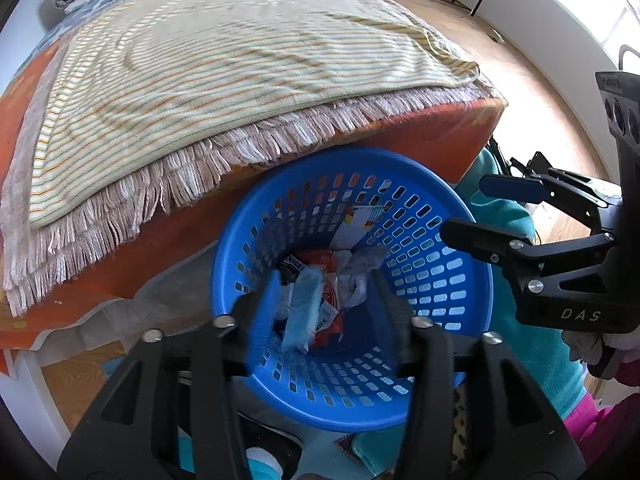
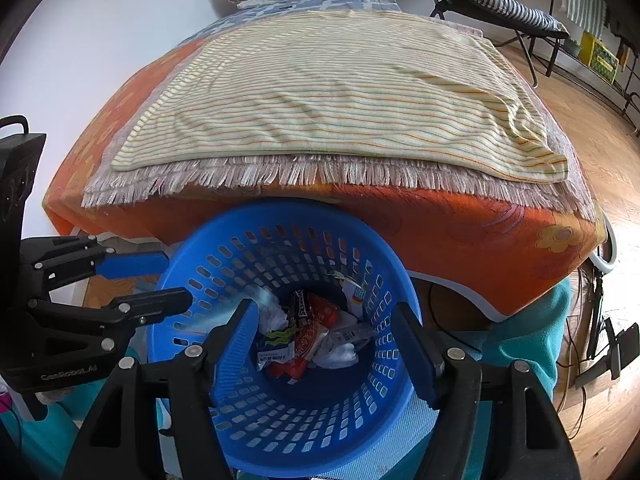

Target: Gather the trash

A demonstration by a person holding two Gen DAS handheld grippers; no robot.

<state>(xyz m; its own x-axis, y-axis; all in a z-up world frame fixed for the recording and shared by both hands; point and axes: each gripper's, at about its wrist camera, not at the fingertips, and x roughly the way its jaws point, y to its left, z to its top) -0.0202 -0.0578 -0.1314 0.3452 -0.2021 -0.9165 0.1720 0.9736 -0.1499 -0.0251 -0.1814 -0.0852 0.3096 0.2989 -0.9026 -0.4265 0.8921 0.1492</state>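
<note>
In the left wrist view, the striped blanket (image 1: 224,80) filled the upper left of the frame, lying over a fringed throw (image 1: 120,200) on the orange bed (image 1: 420,136). At lower centre, the blue basket (image 1: 400,404) stood against the foot of the bed, and the left gripper (image 1: 326,308) hung over its mouth with its fingers spread wide apart. Between them a pale blue wrapper (image 1: 304,312) showed, blurred, above the heap of trash (image 1: 340,280) at the bottom of the basket; whether it touched either finger could not be told. At the right edge of the frame the right gripper (image 1: 476,208) reached toward the basket rim, its fingers parted and holding nothing. In the right wrist view, the left gripper (image 2: 160,280) sat at the left edge, fingers open beside the basket rim (image 2: 248,220), with a faint pale blue blur (image 2: 264,298) just inside it. At centre the right gripper (image 2: 332,344) pointed down into the basket, fingers wide open around nothing, over crumpled paper and red and white wrappers (image 2: 312,340). Wooden floor (image 2: 600,120) and a folding chair (image 2: 500,4) occupied the upper right.
</note>
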